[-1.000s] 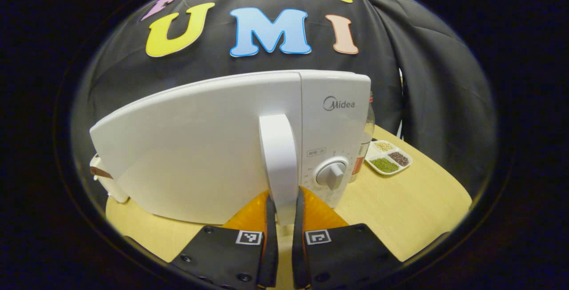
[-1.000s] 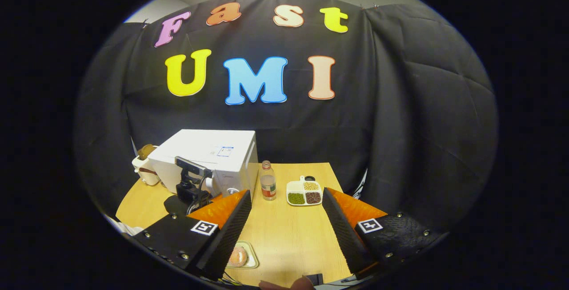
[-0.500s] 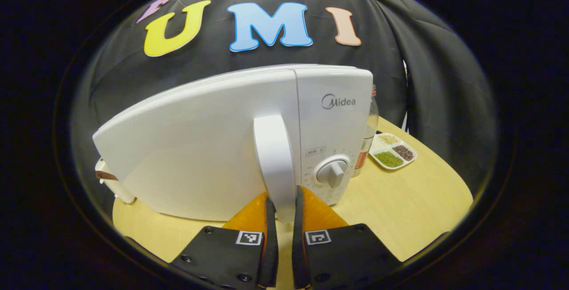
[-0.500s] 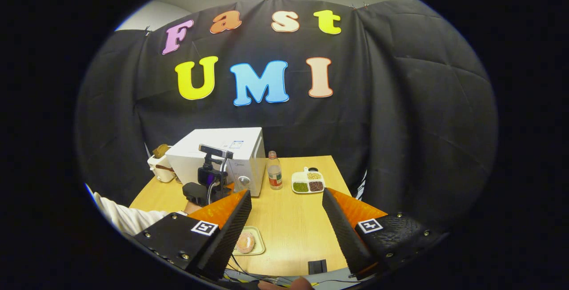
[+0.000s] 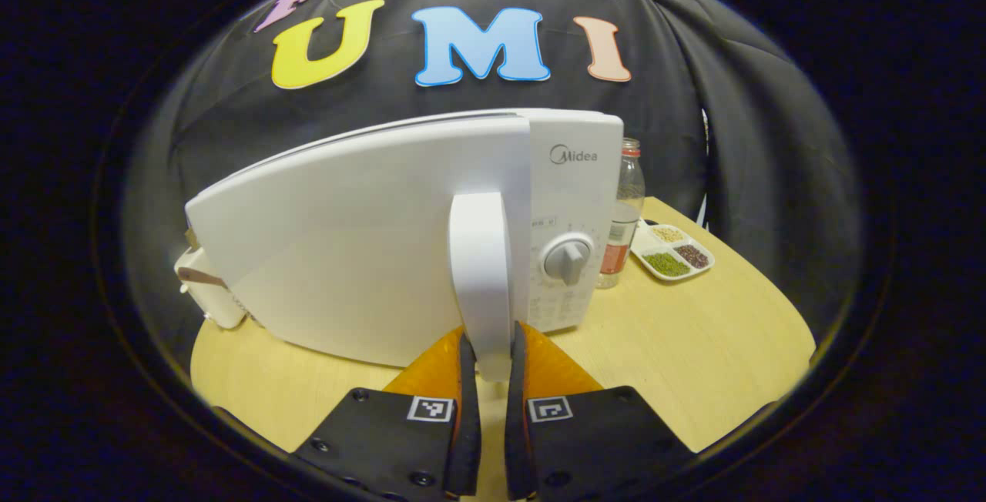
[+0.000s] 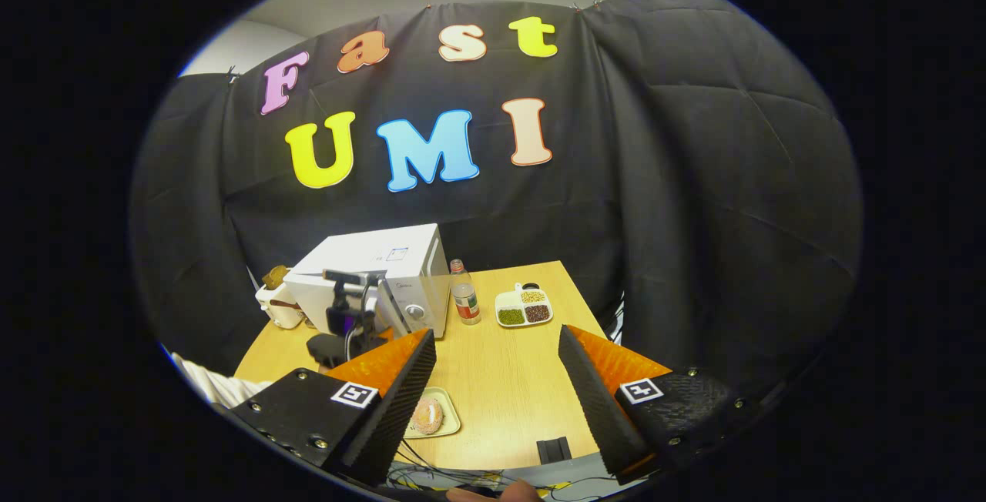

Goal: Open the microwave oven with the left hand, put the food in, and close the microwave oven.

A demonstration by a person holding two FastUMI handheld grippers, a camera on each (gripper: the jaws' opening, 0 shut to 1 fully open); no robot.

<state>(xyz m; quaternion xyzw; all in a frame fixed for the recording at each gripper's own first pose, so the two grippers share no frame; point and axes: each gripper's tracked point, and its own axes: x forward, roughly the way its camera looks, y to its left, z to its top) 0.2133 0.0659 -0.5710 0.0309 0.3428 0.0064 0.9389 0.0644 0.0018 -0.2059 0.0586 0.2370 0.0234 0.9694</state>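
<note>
In the left gripper view the white microwave oven [image 5: 574, 202] fills the middle, its door [image 5: 362, 256] swung a little out from the body. My left gripper [image 5: 487, 367] is shut on the door's upright white handle [image 5: 481, 271]. In the right gripper view my right gripper [image 6: 497, 379] is open and held high above the table's near edge, nothing between its fingers. Below it a small tray with a round pastry [image 6: 427, 415] lies on the wood. Farther off, the microwave oven [image 6: 385, 275] stands with the left gripper [image 6: 347, 325] at its slightly open door.
A bottle [image 5: 622, 209] stands just right of the microwave, and a divided dish of beans [image 5: 672, 253] lies beyond it. A small white appliance [image 5: 204, 294] sits behind the microwave's left side. Cables [image 6: 431, 471] and a small black block [image 6: 555, 450] lie at the table's near edge.
The microwave door has swung a little open with my left gripper on its handle. The right gripper has risen and drawn back, so the table looks smaller and farther.
</note>
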